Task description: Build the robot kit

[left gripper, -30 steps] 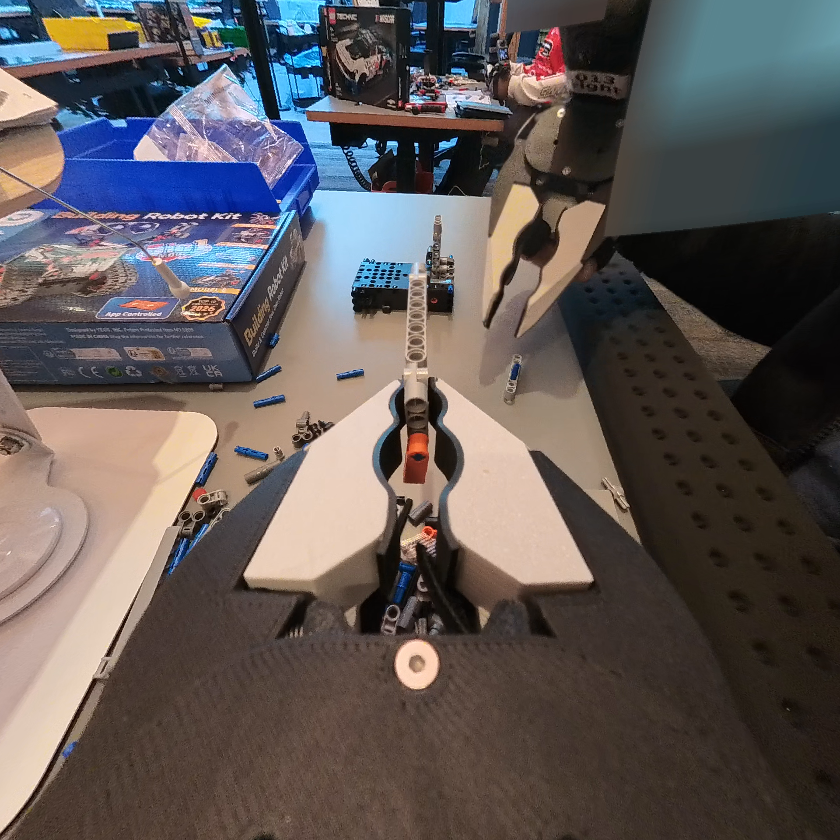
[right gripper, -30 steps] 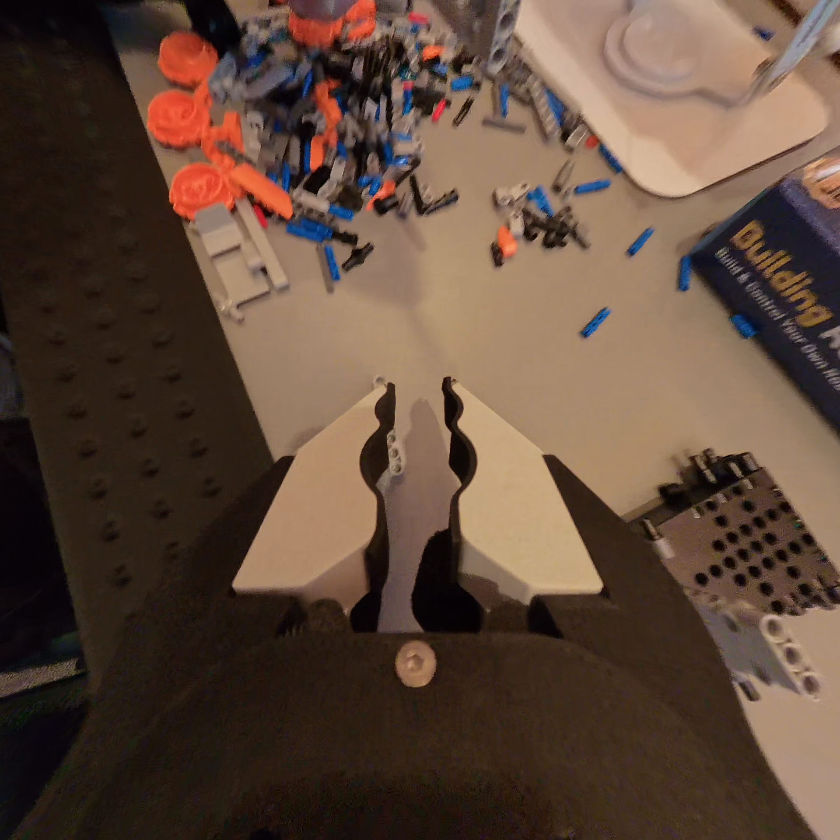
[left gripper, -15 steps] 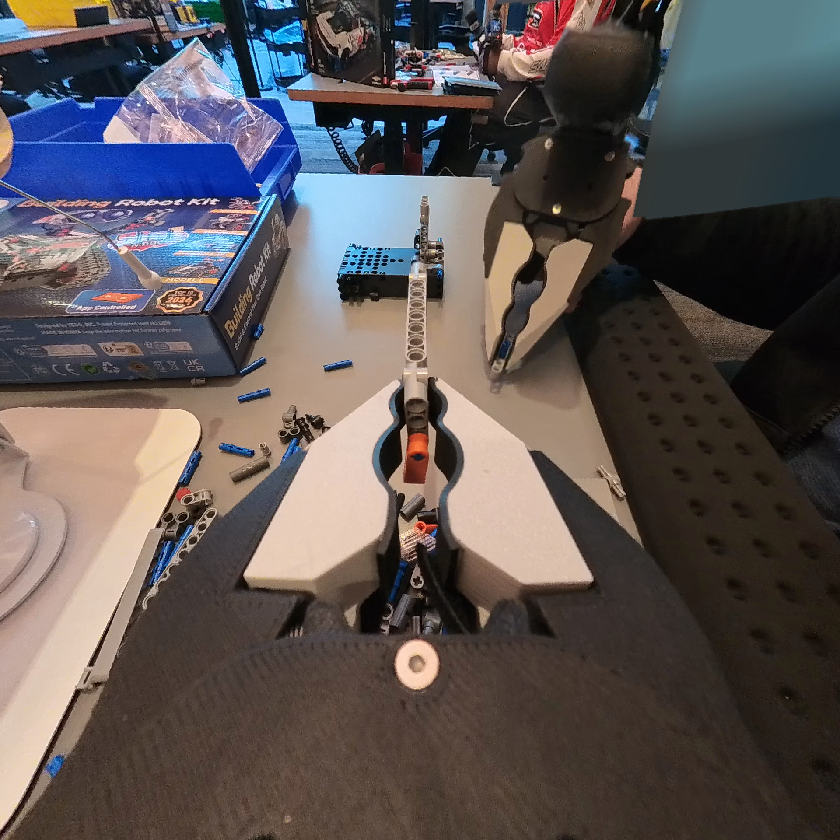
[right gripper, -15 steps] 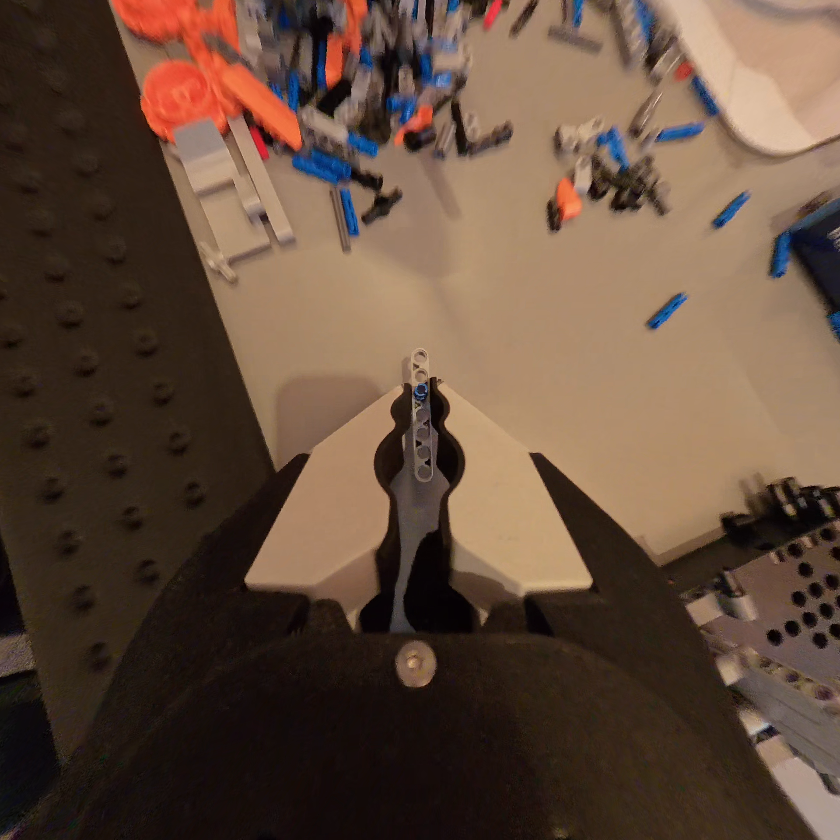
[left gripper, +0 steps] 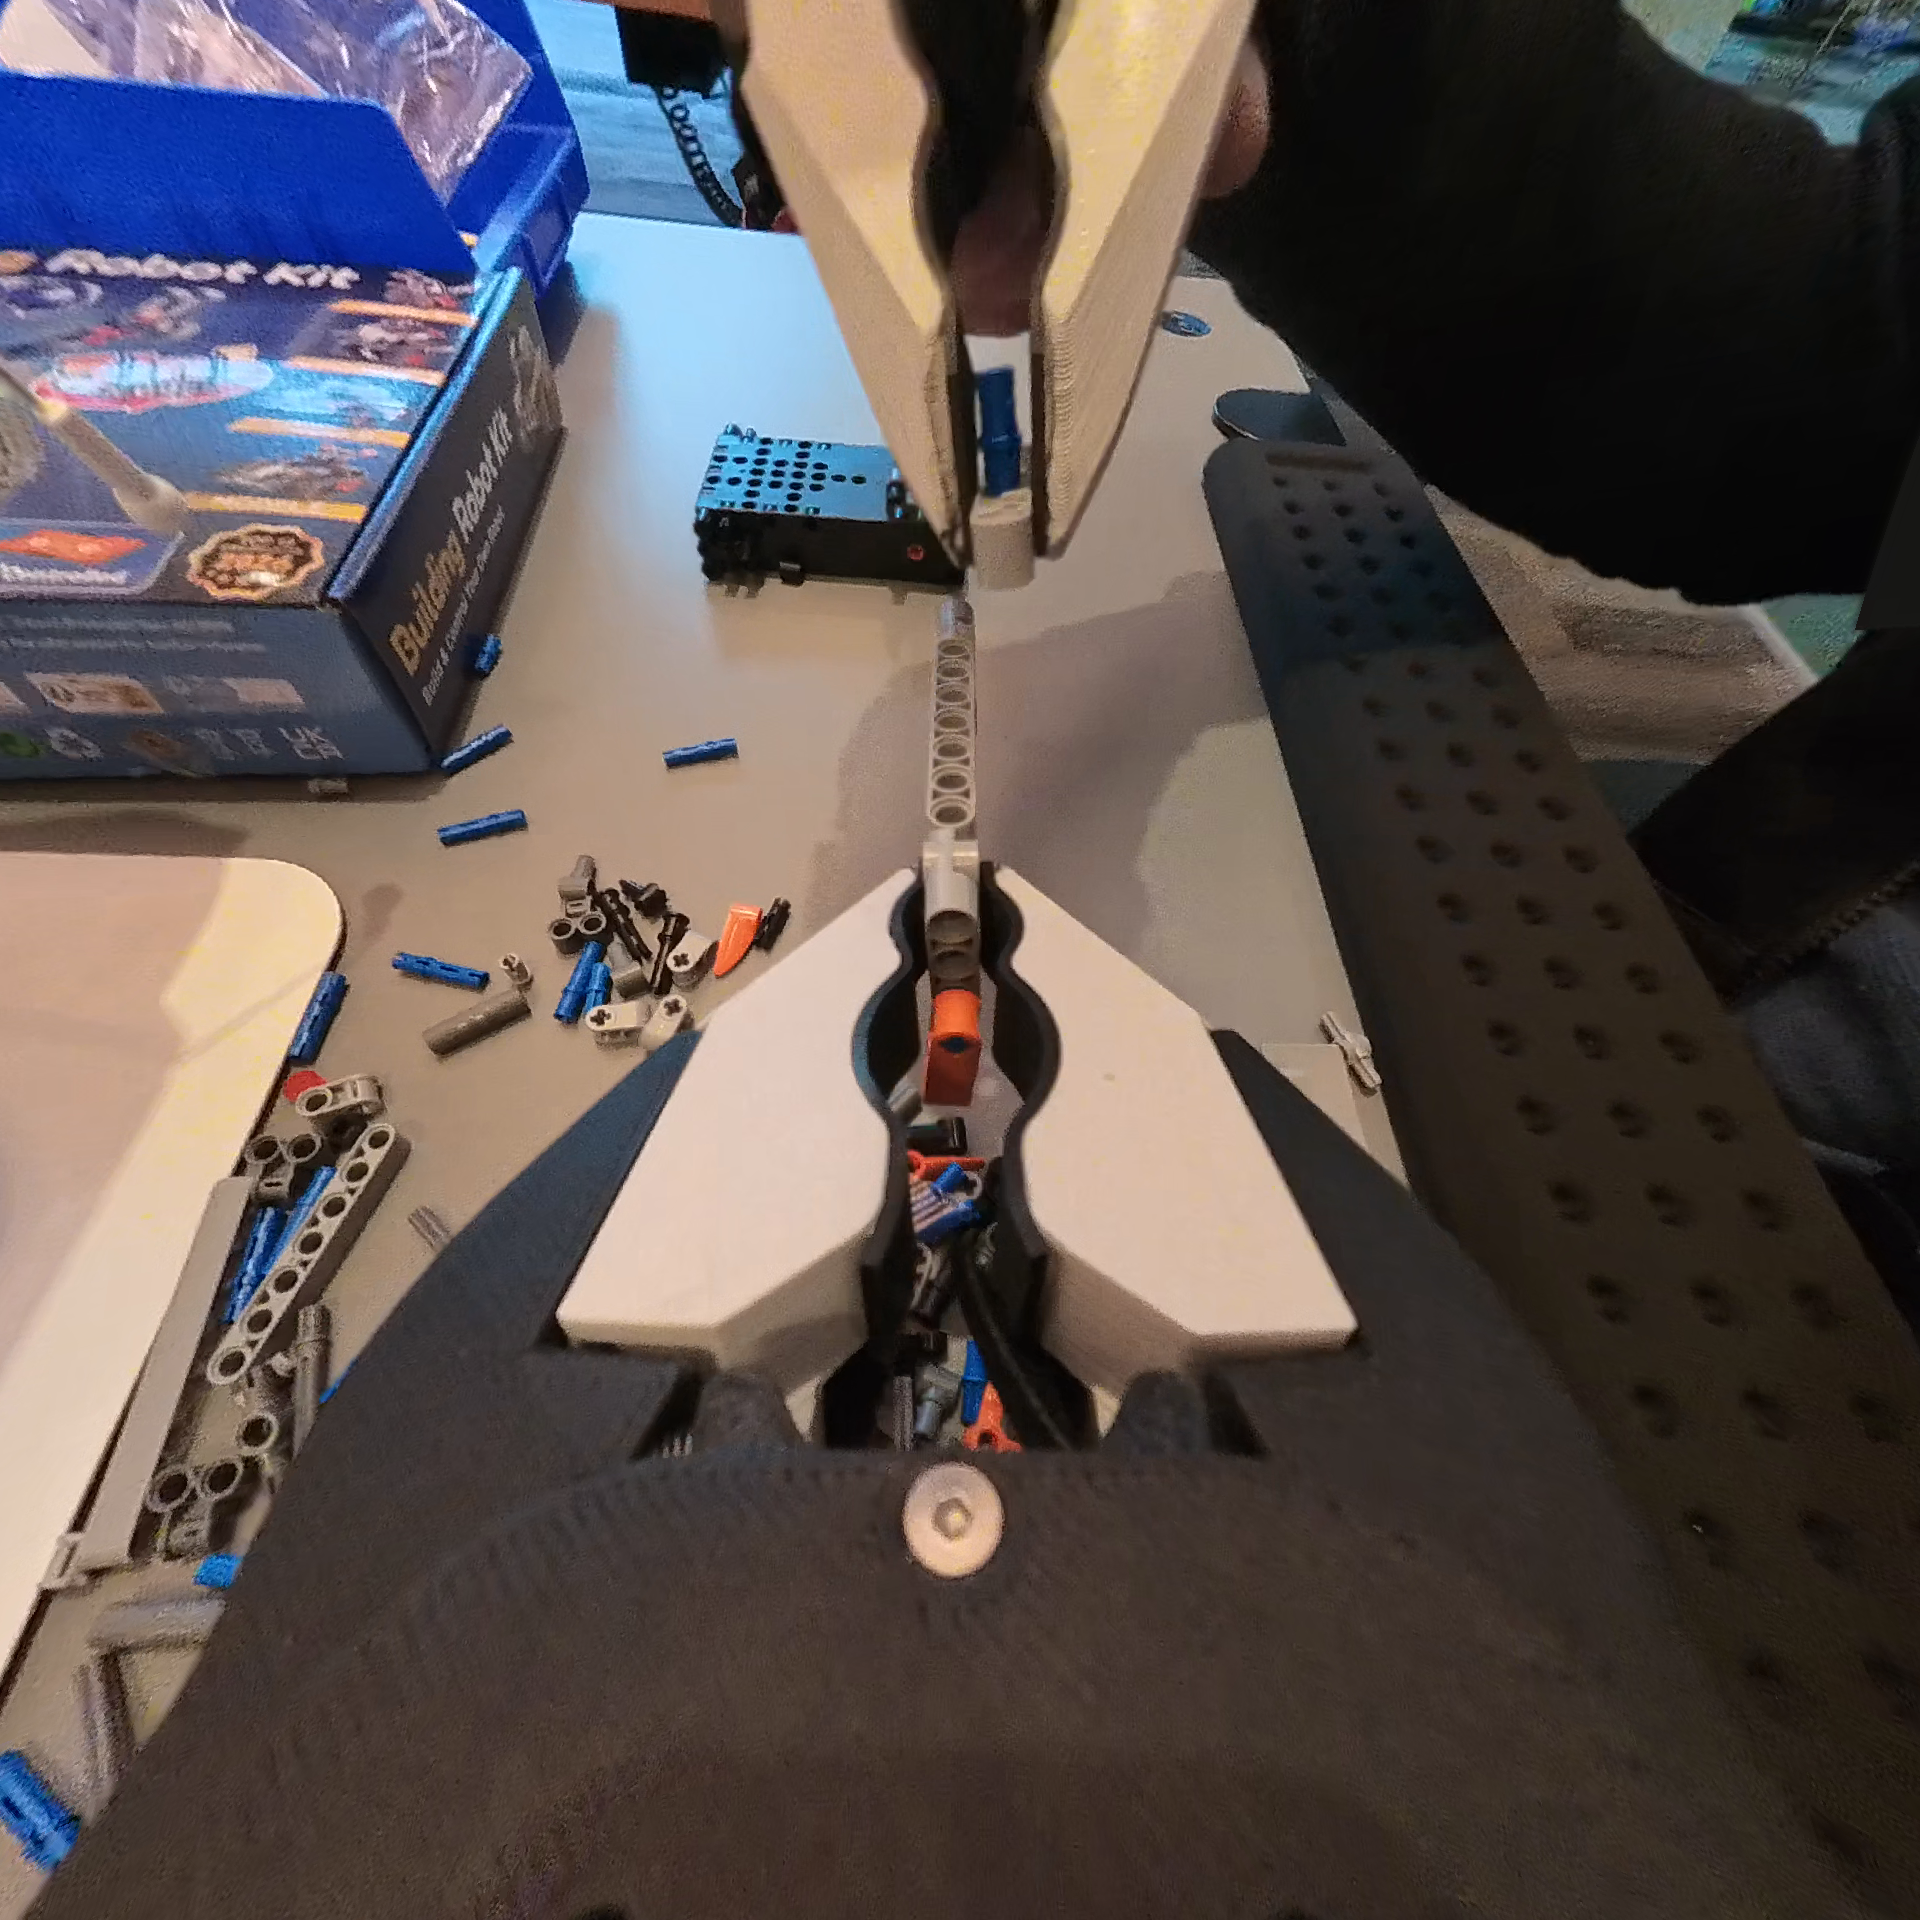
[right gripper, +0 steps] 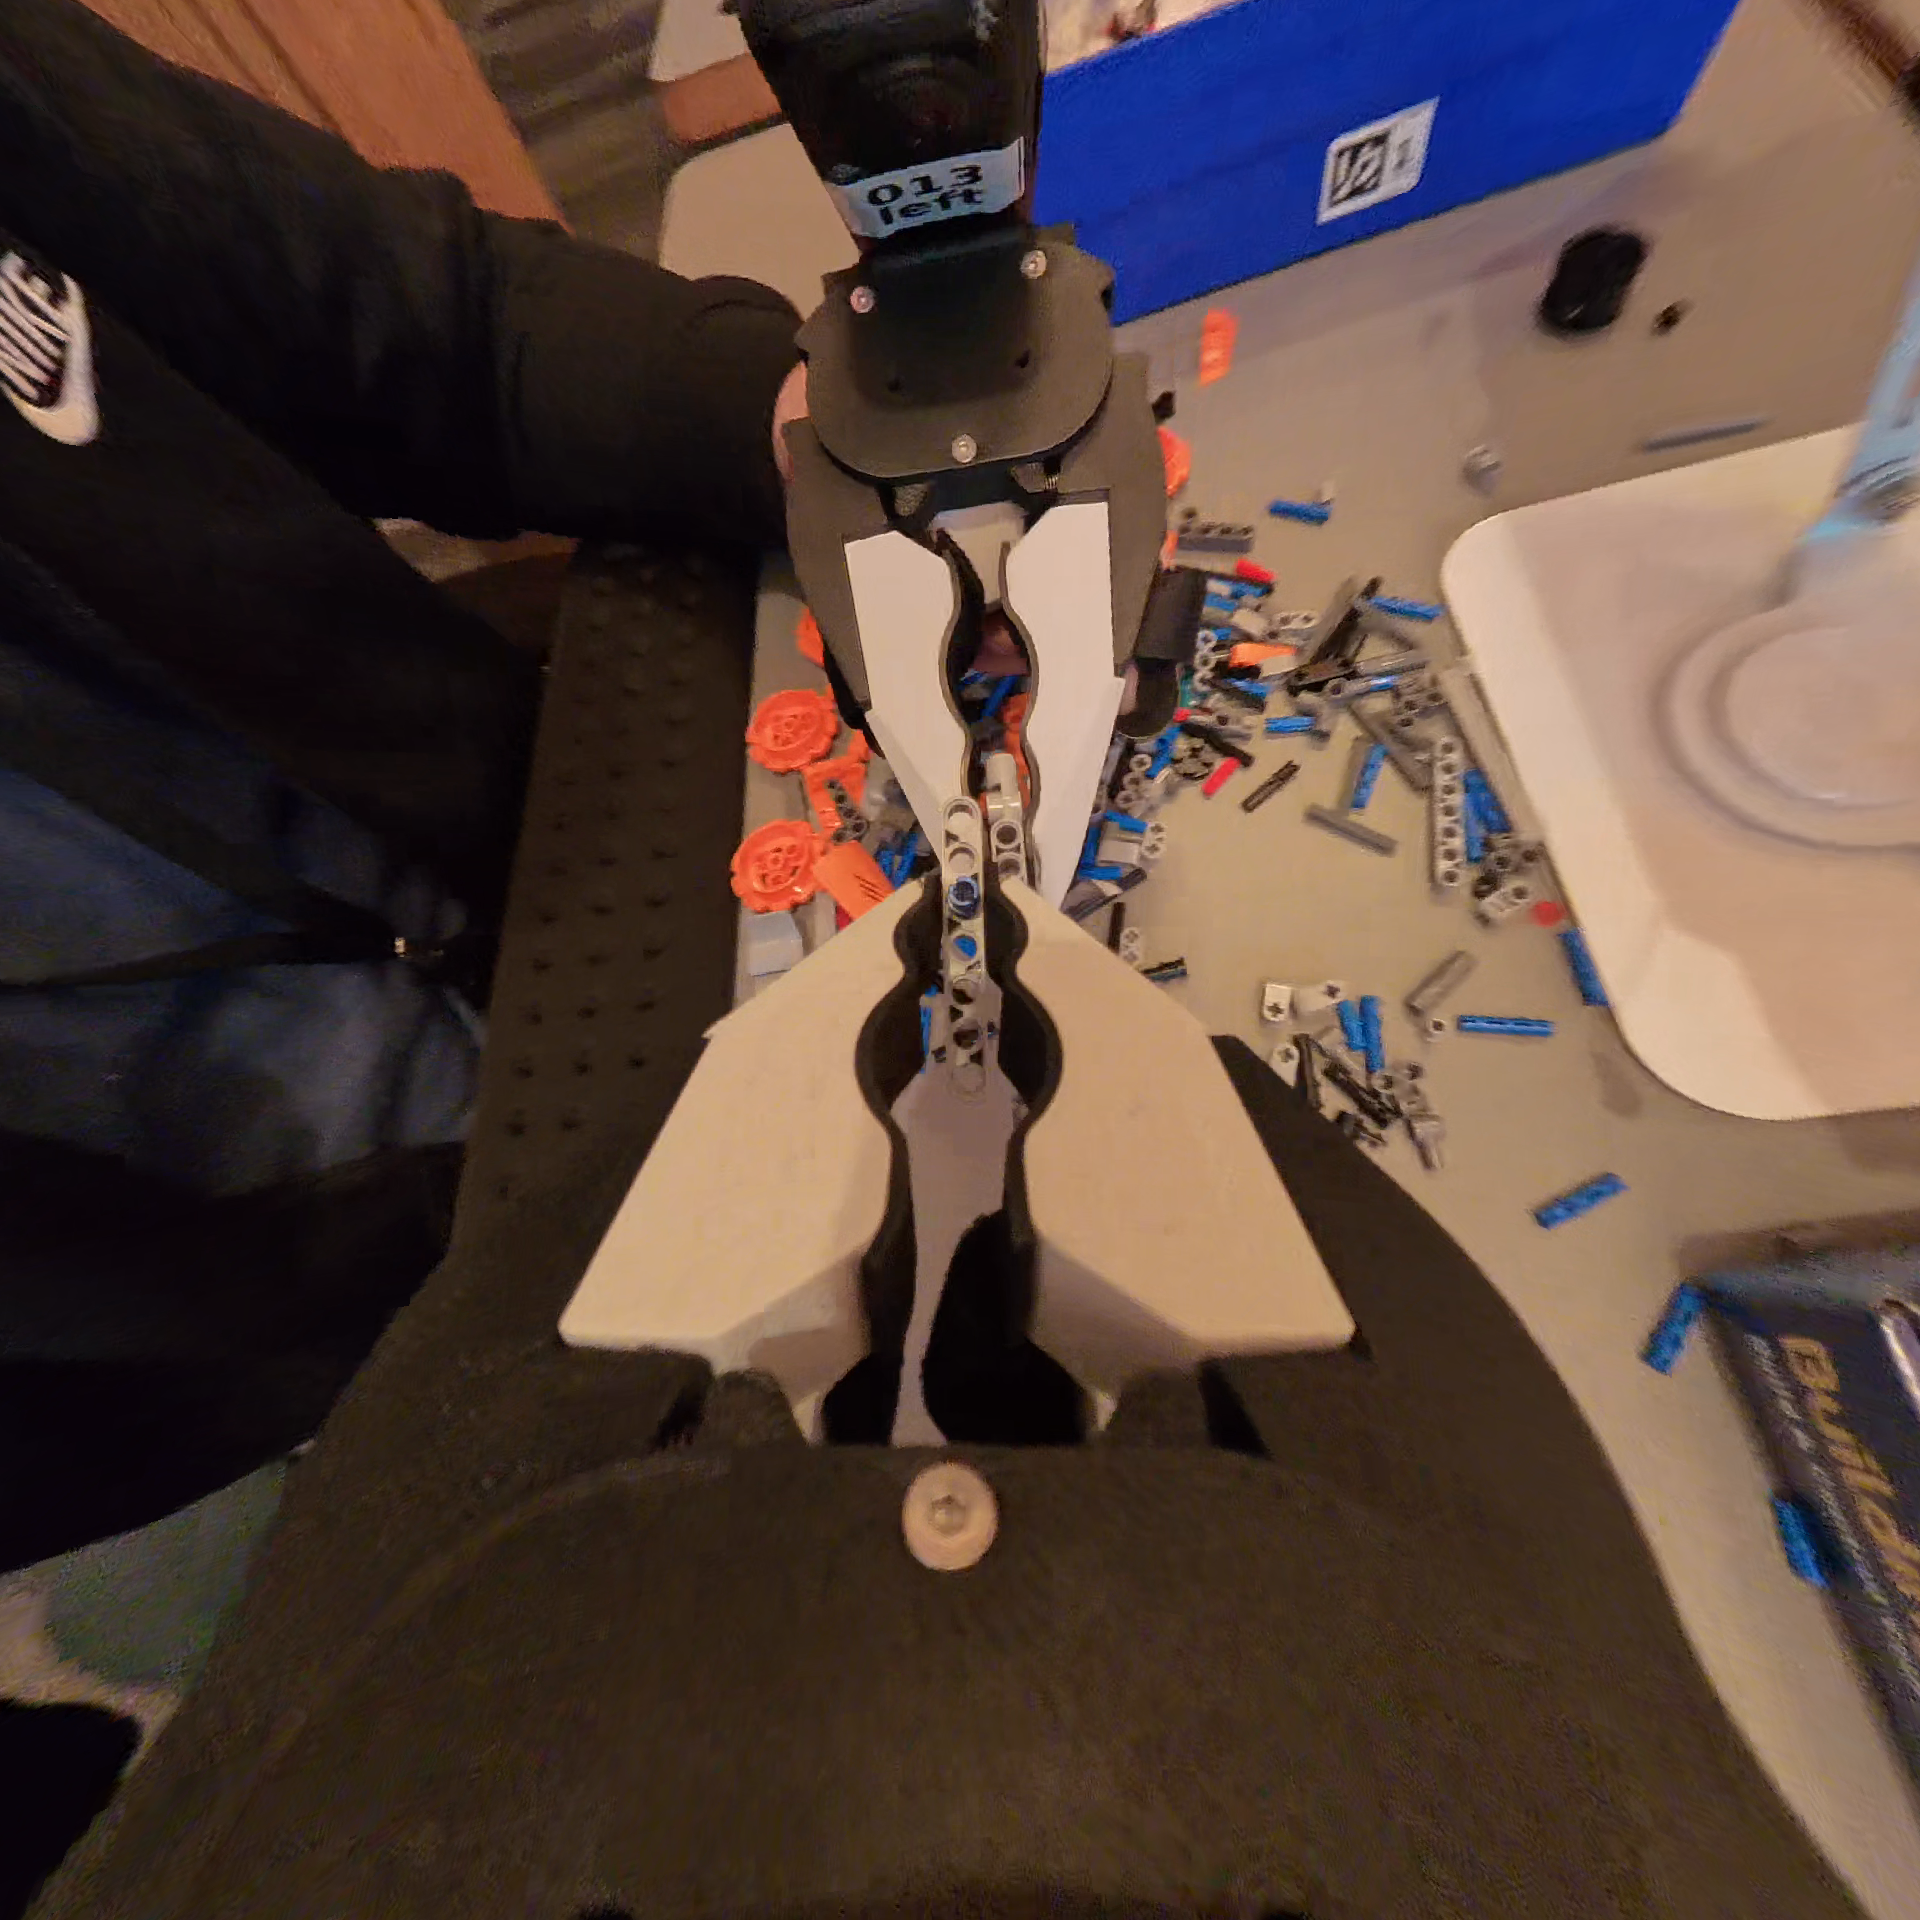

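At the left of the left wrist view we see the blue kit box (left gripper: pixel 260 499). At centre our left gripper (left gripper: pixel 951 883) clamps a grey assembly (left gripper: pixel 951 727) with an orange block. Above it, our right gripper (left gripper: pixel 992 520) pinches a short grey beam (left gripper: pixel 1003 545) bearing a blue pin. Only the right wrist view shows the orange gears (right gripper: pixel 790 727) and the heap of loose parts (right gripper: pixel 1299 707). A second ago the right gripper hung empty and parted; half a second ago it closed on the beam on the table.
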A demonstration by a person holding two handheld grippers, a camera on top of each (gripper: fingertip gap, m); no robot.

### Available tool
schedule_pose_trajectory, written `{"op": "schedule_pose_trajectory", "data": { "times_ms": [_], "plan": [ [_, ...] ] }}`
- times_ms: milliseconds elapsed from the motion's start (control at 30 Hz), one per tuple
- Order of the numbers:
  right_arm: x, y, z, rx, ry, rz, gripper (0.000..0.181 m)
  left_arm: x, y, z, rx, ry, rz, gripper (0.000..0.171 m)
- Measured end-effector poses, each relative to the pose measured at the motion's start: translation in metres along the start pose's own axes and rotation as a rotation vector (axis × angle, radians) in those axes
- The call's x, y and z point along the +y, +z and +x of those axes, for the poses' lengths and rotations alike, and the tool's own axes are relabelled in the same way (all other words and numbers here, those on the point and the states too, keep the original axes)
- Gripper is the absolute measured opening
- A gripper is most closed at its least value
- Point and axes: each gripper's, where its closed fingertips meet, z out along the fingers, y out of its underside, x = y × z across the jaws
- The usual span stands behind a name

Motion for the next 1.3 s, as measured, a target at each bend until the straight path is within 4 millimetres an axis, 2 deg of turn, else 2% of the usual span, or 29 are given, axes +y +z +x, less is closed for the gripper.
{"op": "schedule_pose_trajectory", "data": {
  "times_ms": [167, 367, 900, 1300],
  "plan": [
    [0.005, 0.012, 0.012, -0.084, 0.07, -0.094, 0.006, -0.001, -0.001, 0.001, 0.04, -0.064, 0.011, 0.005],
    [0.009, 0.023, 0.011, -0.115, 0.069, -0.11, 0.006, -0.002, -0.002, 0.002, 0.06, -0.091, 0.022, 0.005],
    [0.018, 0.028, 0.015, -0.046, 0.017, -0.116, 0.006, 0.004, -0.001, -0.001, 0.042, -0.084, -0.004, 0.005],
    [0.014, 0.031, 0.018, -0.01, -0.037, -0.02, 0.006, 0.005, -0.006, -0.006, 0.002, -0.058, -0.005, 0.004]
  ]
}}
